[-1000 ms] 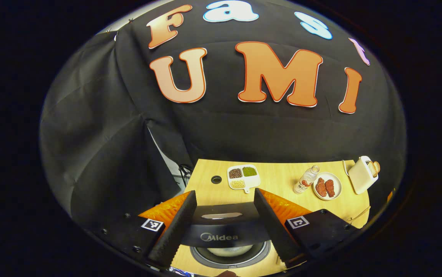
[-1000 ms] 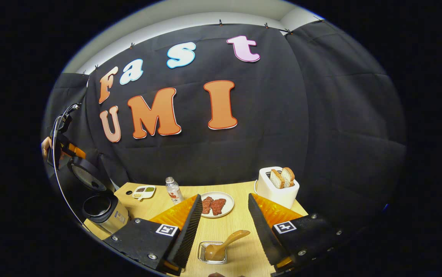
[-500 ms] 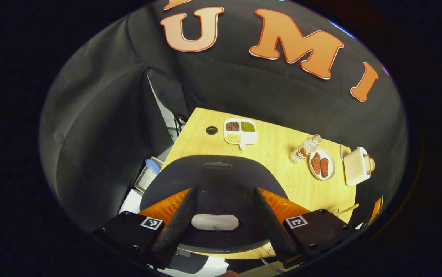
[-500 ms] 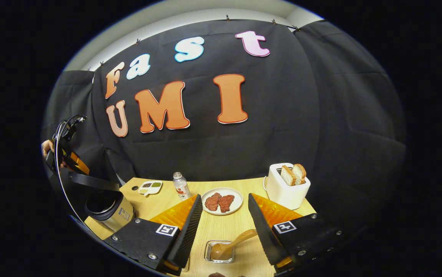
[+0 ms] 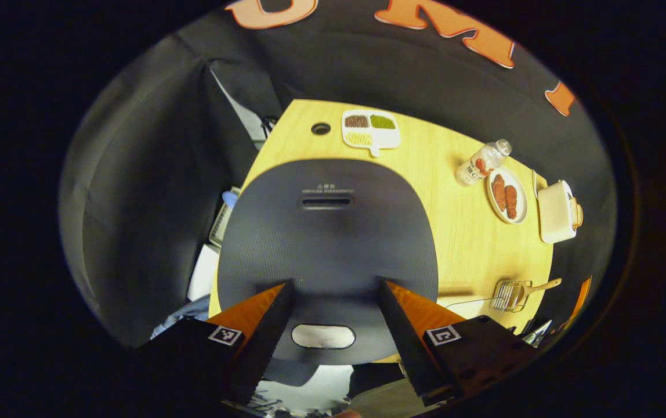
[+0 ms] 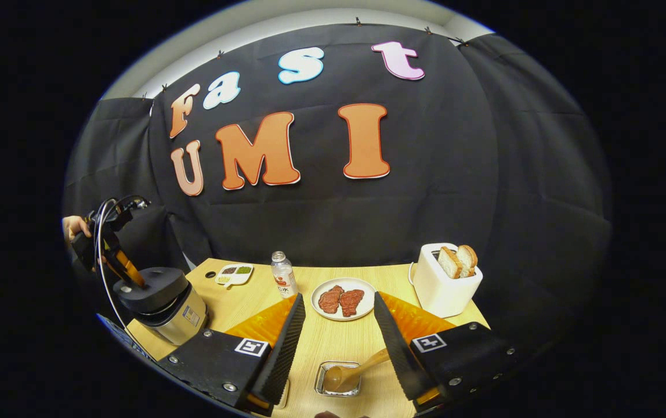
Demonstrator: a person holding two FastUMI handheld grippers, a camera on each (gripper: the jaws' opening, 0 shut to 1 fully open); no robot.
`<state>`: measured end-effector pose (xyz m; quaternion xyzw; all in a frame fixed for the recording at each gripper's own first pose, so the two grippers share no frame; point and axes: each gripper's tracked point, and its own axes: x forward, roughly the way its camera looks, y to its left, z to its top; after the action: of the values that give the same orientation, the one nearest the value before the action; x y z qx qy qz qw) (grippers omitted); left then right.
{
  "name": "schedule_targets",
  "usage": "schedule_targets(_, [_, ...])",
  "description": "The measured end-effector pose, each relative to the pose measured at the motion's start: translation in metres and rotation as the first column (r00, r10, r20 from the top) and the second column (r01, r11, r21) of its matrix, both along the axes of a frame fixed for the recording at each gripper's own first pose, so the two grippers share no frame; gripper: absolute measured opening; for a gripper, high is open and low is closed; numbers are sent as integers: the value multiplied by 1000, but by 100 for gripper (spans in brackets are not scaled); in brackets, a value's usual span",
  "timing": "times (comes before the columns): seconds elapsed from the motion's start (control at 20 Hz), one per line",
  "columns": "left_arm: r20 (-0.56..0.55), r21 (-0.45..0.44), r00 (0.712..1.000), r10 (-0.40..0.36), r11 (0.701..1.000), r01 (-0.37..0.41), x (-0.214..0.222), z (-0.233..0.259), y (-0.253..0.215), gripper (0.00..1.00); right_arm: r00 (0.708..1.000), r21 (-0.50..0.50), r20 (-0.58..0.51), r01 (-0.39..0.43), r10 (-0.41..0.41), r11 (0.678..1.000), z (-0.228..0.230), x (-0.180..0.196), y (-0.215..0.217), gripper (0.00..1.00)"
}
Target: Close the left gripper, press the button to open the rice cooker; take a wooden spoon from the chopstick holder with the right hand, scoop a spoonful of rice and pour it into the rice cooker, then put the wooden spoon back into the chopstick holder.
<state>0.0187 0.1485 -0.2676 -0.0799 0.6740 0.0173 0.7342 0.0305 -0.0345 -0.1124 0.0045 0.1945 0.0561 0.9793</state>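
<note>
- Left gripper view, left to right: the left gripper (image 5: 333, 325) points down at the dark lid of the rice cooker (image 5: 327, 244), its fingers spread wide and nothing held between them; a pale oval button (image 5: 323, 336) lies on the lid's near edge, between the two fingers. Whether the fingers touch the lid cannot be told.
- Beyond the lid on the wooden table (image 5: 455, 232): a divided dish of grains (image 5: 370, 128), a small bottle (image 5: 481, 164), a plate of meat slices (image 5: 507, 195) and a white toaster (image 5: 557, 211). Nearer the table's right edge, the wooden spoon (image 5: 533, 287) lies with its bowl in a wire holder (image 5: 507, 294).
- Right gripper view, left to right: a hand (image 6: 73, 226) holds the left gripper above the rice cooker (image 6: 165, 302), whose lid is down — the cooker stands at the table's left corner.
- The right gripper (image 6: 339, 342) hovers over the table with fingers wide apart, empty; the wooden spoon (image 6: 347, 373) rests in the small holder (image 6: 339, 380) just below, its handle reaching toward the right finger.
- Farther back: bottle, meat plate, toaster with two bread slices (image 6: 459, 261).
</note>
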Motion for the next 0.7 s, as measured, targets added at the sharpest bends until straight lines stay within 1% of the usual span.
schedule_targets(0.05, [-21, -4, 1000, 6, 1000, -6, -5, -12, 1, 98, 1000, 2, -1, -3, 3, 1000, 0, 1, 2, 75])
schedule_targets(0.1, [-37, -7, 999, 6, 1000, -6, -7, -14, 1, 97, 1000, 2, -2, -3, 3, 1000, 0, 2, 2, 76])
schedule_targets(0.15, [-24, -3, 1000, 0, 1000, 0, -3, -17, 2, 97, 1000, 2, -3, -4, 4, 1000, -2, 2, 2, 75])
schedule_targets(0.2, [-39, -6, 999, -3, 1000, 3, -5, -16, 1, 96, 1000, -3, -5, -2, 2, 1000, -3, 3, 1, 75])
schedule_targets(0.35, [-45, -7, 999, -12, 1000, 11, -4, -18, -1, 99, 1000, -15, -17, -10, 10, 1000, -11, 7, 5, 75])
schedule_targets(0.4, [-34, -5, 999, -13, 1000, 13, -3, -18, -1, 98, 1000, -22, -29, -11, 10, 1000, -15, 7, 6, 75])
schedule_targets(0.55, [-12, -5, 1000, -22, 1000, 22, -3, -18, 0, 99, 999, -14, -43, -22, 21, 1000, -19, 6, 15, 75])
schedule_targets(0.6, [3, -3, 1000, -26, 1000, 26, -3, -16, 1, 97, 999, -12, -42, -31, 30, 999, -18, 7, 20, 75])
schedule_targets(0.65, [24, -1, 999, -29, 1000, 29, -4, -17, 2, 100, 999, -15, -40, -38, 38, 999, -18, 7, 21, 75])
schedule_targets(0.7, [57, 6, 998, -21, 1000, 21, -4, -16, 2, 99, 998, -27, -36, -44, 43, 999, -18, 7, 23, 75])
